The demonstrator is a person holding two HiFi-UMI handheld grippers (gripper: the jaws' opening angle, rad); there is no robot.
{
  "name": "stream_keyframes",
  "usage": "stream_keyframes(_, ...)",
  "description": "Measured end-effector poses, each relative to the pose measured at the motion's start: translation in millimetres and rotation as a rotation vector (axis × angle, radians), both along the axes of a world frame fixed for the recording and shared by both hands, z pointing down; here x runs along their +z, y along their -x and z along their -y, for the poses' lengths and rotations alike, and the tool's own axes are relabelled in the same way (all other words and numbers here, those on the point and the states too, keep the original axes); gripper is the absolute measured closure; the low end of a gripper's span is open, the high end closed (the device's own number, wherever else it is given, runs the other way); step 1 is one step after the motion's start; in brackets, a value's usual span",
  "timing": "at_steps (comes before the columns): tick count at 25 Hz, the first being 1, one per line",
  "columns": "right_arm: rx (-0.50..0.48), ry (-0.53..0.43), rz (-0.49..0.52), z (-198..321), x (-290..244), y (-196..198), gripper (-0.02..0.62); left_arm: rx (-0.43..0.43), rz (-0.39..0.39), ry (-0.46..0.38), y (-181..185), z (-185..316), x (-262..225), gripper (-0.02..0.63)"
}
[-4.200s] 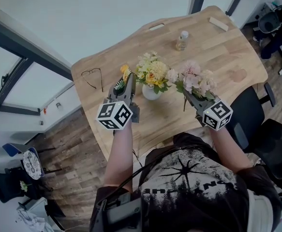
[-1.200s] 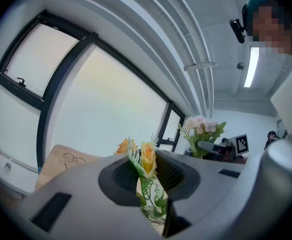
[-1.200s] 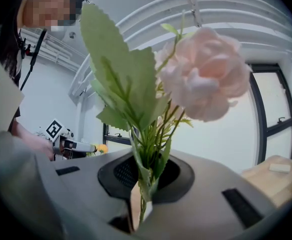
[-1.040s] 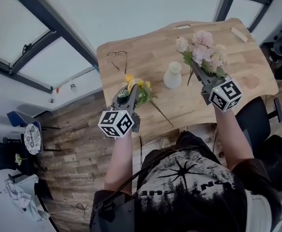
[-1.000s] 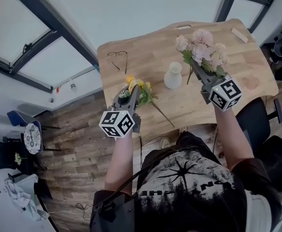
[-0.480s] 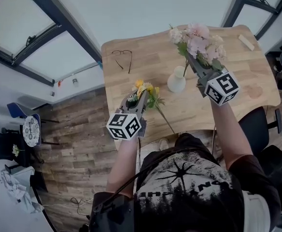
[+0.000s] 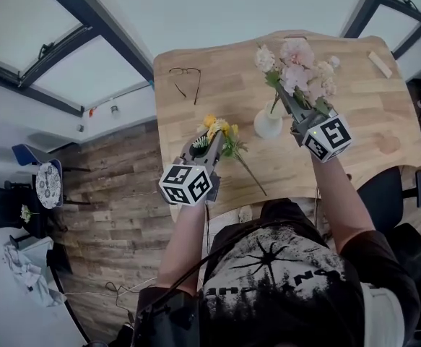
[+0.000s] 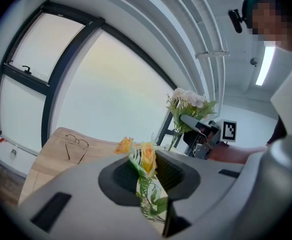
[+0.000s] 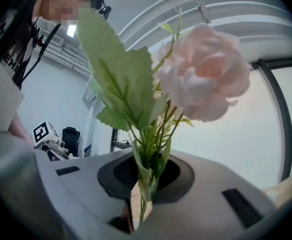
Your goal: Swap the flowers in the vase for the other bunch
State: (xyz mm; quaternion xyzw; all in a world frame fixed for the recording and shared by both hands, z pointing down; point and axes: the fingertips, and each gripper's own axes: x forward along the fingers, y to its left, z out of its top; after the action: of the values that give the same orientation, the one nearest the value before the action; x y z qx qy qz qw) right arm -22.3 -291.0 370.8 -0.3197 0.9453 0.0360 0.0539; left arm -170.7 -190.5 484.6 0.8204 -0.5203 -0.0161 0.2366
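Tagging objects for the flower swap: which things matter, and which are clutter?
In the job:
- white vase
- yellow bunch, in the left hand-held gripper
- pink bunch, in the right hand-held gripper

Lying about:
- glasses
- wooden block

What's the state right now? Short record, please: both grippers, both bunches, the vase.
left gripper: jaws shut on yellow bunch
right gripper: jaws shut on pink bunch
vase: upright on table, yellow bunch out
pink stems: at vase mouth; inside or not, cannot tell
glasses: table's far-left corner
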Motion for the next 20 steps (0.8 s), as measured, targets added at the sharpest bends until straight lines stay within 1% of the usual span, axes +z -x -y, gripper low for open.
stream_keyframes(5,-0.029,-0.015,-0.016,4.3,29.7,14.1,0.557,0.009,-0.022,0.032,10.1,15.4,8.4,0.525)
stream_keyframes(9,-0.048,0.009,-0.012,-1.0,49.4,16.2,0.557,0.016,-0.027,0.055,8.7,16.9,15.5,0.525)
stream_keyframes(17,-0.052,0.013,-0.071,-10.2,81.5,14.9,0.555,0.024,-0.021,0.08,5.3,17.0,26.8,0.525)
stream_keyframes(20,-0.055,0.001,-0.098,-13.7,87.4,17.2,0.544,0.023,-0.016,0.086,5.5,16.1,28.8,0.525)
